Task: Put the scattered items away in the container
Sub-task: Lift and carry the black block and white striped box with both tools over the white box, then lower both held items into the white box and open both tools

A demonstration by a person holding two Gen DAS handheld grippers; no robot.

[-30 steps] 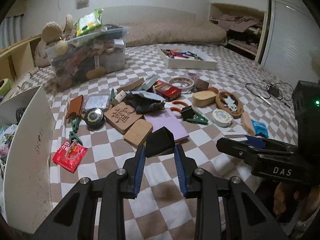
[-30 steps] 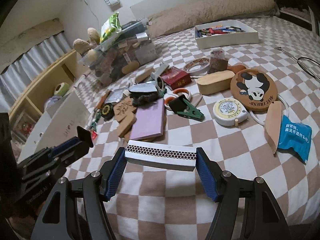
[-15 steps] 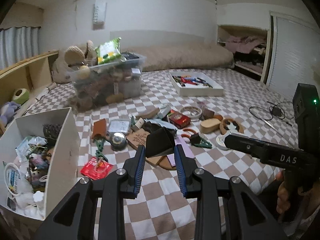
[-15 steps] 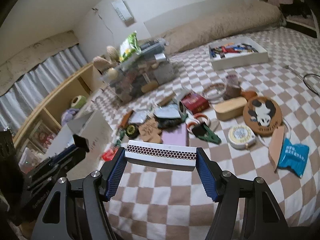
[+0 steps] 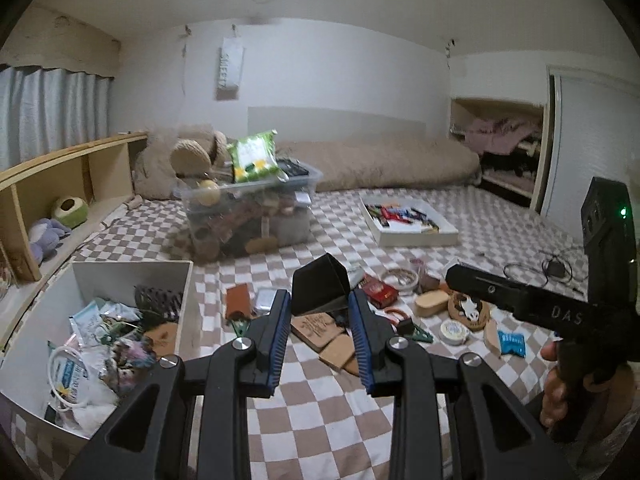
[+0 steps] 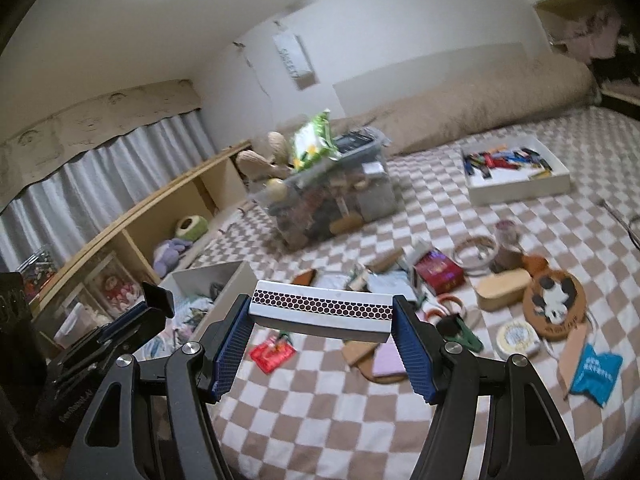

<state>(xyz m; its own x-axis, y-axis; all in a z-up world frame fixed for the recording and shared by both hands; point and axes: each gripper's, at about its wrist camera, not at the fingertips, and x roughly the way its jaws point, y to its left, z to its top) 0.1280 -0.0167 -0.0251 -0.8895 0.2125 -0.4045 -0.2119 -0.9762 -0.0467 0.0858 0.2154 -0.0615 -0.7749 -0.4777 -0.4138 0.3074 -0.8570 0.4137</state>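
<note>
Both grippers have lifted since the earlier frames: the checkered bedspread (image 5: pixel 320 420) sits lower in each view and more wall and ceiling shows, while the grips look unchanged. Left gripper (image 5: pixel 320 308) has its blue pads pinched on a small black angular piece (image 5: pixel 318 286), which sticks up and forward past the fingertips, its wider end at the top; what it is I can't tell. Right gripper (image 6: pixel 322 316) is clamped end to end on a long matchbox (image 6: pixel 320 314), long axis crosswise between the pads and roughly level, honeycomb striker strip facing the camera, white face below. Both items are in the air above the bedspread, not in the container. White open box (image 5: pixel 182 304) sits on the bed at the left, already part full of packets and oddments. Clutter remaining on the bed right of it: red packet (image 6: pixel 273 354), purple notebook (image 6: pixel 387 360), red box (image 6: pixel 440 274), panda coaster (image 6: pixel 554 306), round tape measure (image 6: pixel 518 338), blue sachet (image 6: pixel 596 372). Clear bin (image 5: pixel 256 216) and a white tray of pens (image 5: pixel 408 224) sit further back. Person's hand (image 5: pixel 554 384) grips the right gripper's handle in the left view.
</note>
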